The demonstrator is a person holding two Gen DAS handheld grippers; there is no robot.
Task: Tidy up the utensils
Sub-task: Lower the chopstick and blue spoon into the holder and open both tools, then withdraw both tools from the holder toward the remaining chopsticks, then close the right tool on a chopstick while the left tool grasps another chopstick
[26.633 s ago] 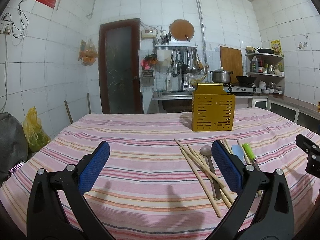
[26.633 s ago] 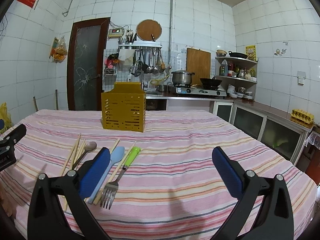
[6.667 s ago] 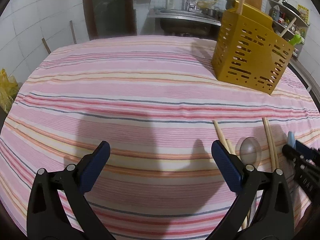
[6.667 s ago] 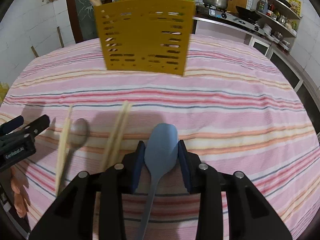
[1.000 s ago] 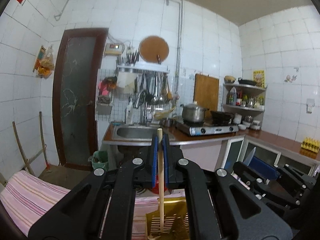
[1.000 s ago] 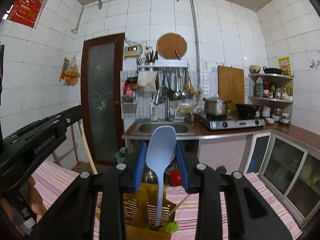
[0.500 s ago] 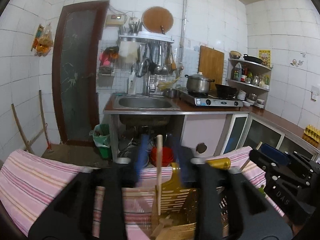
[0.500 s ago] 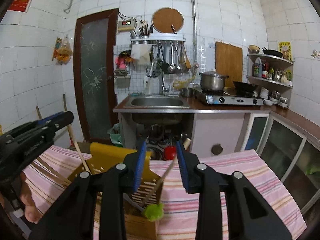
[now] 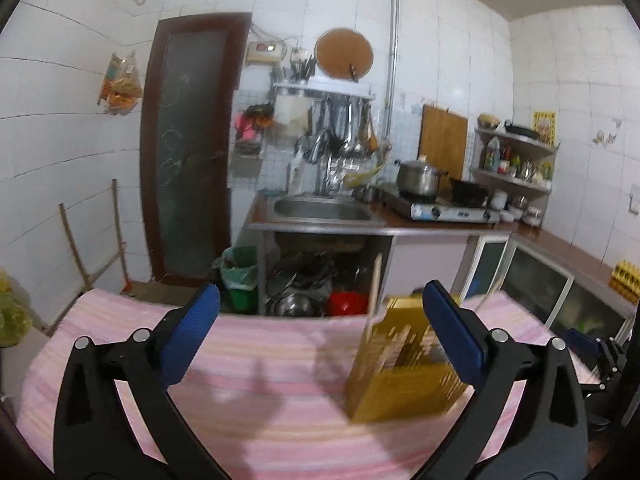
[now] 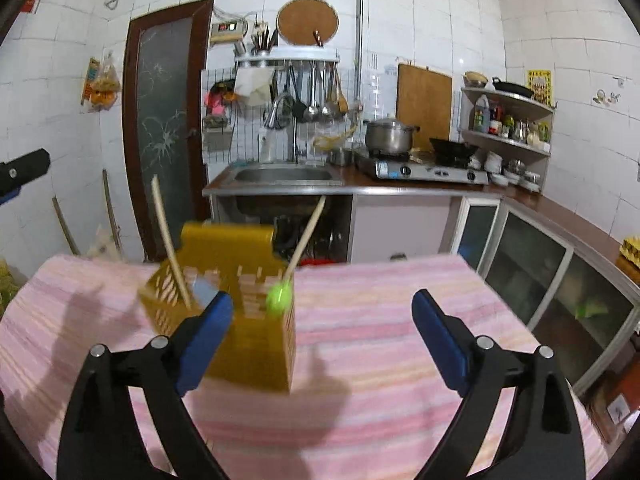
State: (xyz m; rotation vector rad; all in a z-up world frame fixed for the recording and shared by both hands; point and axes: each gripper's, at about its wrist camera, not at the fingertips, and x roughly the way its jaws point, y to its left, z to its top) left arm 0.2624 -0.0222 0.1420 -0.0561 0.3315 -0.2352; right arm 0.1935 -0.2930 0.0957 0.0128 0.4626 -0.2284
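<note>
A yellow slotted utensil holder [image 10: 248, 320] stands on the pink striped tablecloth [image 10: 380, 320]. Wooden chopsticks [image 10: 168, 240] lean out of it, with a green-handled utensil [image 10: 279, 295] and a blue spoon [image 10: 204, 291] inside. It also shows in the left wrist view [image 9: 404, 364], blurred, with a chopstick [image 9: 375, 284] sticking up. My left gripper [image 9: 320, 344] is open and empty above the table, left of the holder. My right gripper [image 10: 320, 340] is open and empty, just right of the holder.
Beyond the table's far edge are a sink counter [image 10: 280, 184], a gas stove with a pot [image 10: 390, 136] and low cabinets [image 10: 540, 256]. A dark door [image 9: 188, 152] is at the back left. The left gripper's tip [image 10: 24, 172] shows at the right view's left edge.
Both grippers have opened wide, let go of the chopstick and the blue spoon into the holder, and pulled back from it.
</note>
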